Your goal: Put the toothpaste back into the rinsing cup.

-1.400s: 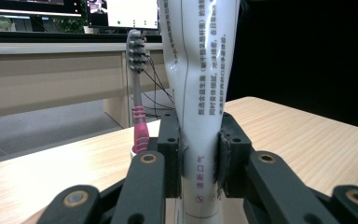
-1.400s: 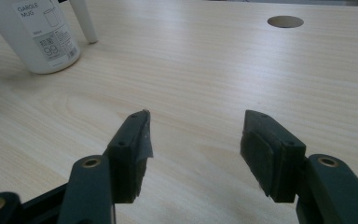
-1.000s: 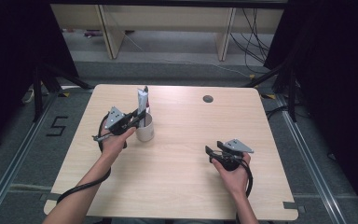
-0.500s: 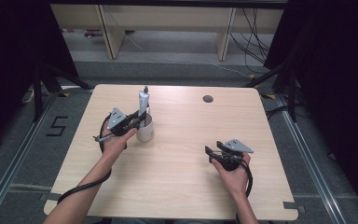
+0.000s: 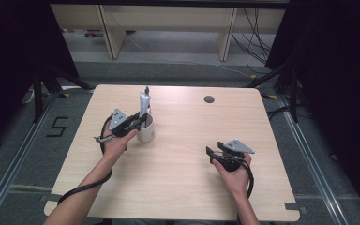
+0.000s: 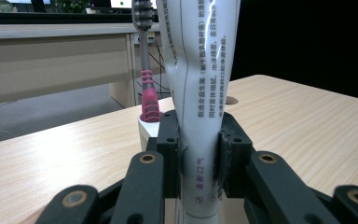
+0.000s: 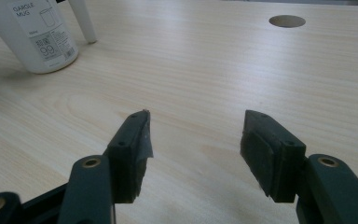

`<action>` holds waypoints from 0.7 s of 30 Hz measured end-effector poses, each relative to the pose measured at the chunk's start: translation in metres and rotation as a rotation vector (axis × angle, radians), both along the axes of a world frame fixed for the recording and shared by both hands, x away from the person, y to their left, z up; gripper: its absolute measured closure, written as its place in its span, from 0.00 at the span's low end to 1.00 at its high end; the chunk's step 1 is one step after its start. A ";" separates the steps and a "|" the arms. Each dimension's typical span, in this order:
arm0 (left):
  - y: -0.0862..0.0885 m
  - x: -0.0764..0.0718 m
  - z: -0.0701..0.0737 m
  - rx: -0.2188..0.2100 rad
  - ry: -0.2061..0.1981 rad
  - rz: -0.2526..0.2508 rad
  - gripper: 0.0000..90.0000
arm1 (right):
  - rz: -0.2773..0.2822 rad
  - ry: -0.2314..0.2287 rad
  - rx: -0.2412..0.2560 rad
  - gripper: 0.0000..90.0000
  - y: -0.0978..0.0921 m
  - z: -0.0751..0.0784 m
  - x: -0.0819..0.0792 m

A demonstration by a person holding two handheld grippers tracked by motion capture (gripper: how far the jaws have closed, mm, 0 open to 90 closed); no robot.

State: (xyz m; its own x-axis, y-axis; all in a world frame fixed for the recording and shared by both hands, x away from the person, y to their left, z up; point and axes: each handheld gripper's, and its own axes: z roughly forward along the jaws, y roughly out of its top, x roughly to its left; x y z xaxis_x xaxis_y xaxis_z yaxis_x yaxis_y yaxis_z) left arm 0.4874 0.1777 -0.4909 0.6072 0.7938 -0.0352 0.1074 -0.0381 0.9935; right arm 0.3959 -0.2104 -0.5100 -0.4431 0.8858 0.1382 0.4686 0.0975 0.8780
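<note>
- left gripper (image 6: 198, 154) jaws clamped on toothpaste tube (image 6: 200, 70), upright between them, over the white mug (image 5: 146, 131)
- toothbrush (image 6: 145, 65) in mug just behind jaws
- right gripper (image 7: 193, 140) jaws wide apart, nothing held, mug well ahead on table (image 5: 187, 178)

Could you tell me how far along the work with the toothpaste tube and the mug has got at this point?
Done: the toothbrush already stands in the white mug. In hand: the left gripper is shut on the toothpaste tube, held upright at the mug. Whether the tube's base sits inside it cannot be told. Left: letting go of the tube. The right gripper is open above bare table.
</note>
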 end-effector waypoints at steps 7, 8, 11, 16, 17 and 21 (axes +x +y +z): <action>0.001 0.000 -0.001 0.026 0.017 0.002 0.82 | 0.018 -0.015 0.000 0.48 0.000 -0.001 0.002; 0.000 0.001 -0.001 0.019 0.010 0.000 0.82 | 0.018 -0.015 0.000 0.48 0.000 -0.001 0.002; 0.001 0.000 -0.001 0.030 0.021 0.002 0.82 | 0.005 -0.004 0.016 0.48 0.001 -0.001 0.001; 0.001 0.000 -0.002 0.038 0.028 0.002 0.81 | 0.014 -0.010 0.011 0.48 0.001 -0.001 0.002; 0.001 0.000 -0.002 0.037 0.028 0.002 0.81 | 0.015 -0.011 0.010 0.48 0.001 -0.001 0.002; 0.002 0.001 -0.002 0.037 0.030 0.003 0.81 | 0.020 -0.014 0.003 0.48 0.000 -0.001 0.002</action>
